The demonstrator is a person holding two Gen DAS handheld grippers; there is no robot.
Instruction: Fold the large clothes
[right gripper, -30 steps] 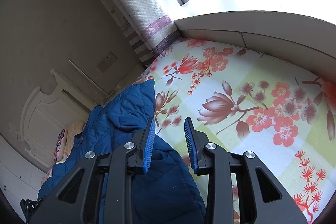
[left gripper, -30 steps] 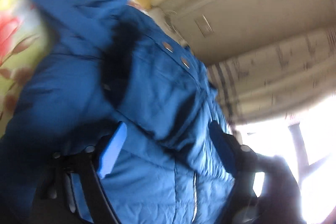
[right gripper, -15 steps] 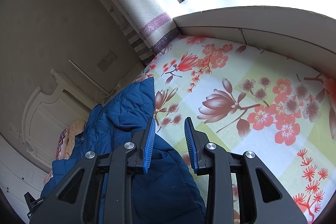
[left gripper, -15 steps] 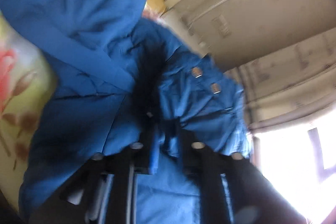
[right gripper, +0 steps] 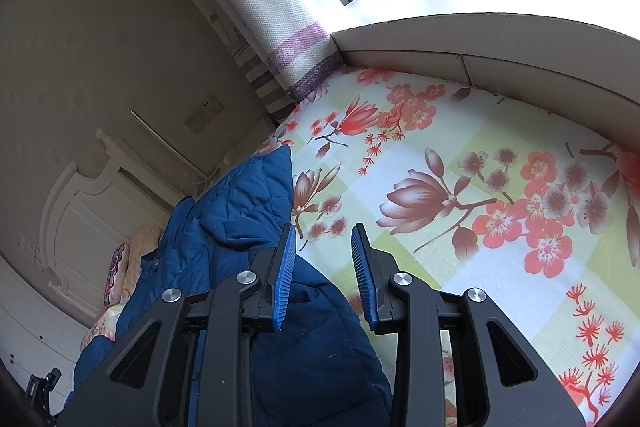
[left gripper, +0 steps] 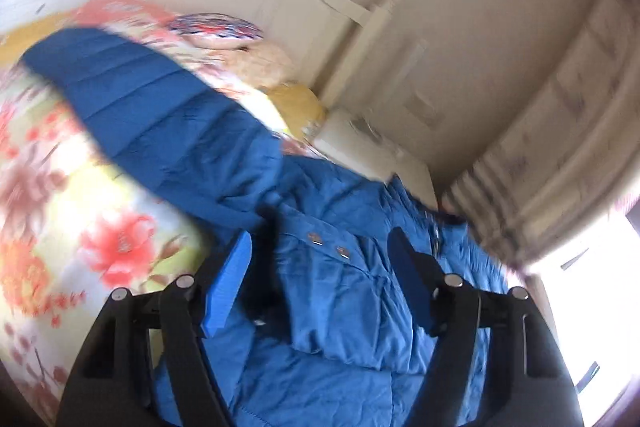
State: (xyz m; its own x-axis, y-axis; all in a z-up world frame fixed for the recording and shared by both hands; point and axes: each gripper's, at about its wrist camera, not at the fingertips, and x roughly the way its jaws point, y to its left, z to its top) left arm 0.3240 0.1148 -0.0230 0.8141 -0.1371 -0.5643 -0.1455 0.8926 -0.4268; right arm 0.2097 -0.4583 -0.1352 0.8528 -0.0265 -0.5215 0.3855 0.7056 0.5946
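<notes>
Two grippers over one blue padded jacket, spread on the floral bed sheet with a sleeve reaching toward the pillows. Left gripper: jaws opening, fabric beneath but nothing pinched; right gripper: part open, empty, poised at the jacket's edge. Probably light, puffy and slippery; best pinched at a stitched hem or cuff, not mid-panel.

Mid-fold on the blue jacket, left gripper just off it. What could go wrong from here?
1. The left gripper is opening with jacket fabric between its pads but not pinched; the fold may slump back.
2. One sleeve lies stretched across the floral bedsheet, so a fold could end up lopsided.
3. The right gripper hangs over the jacket's edge, gripping nothing.
</notes>
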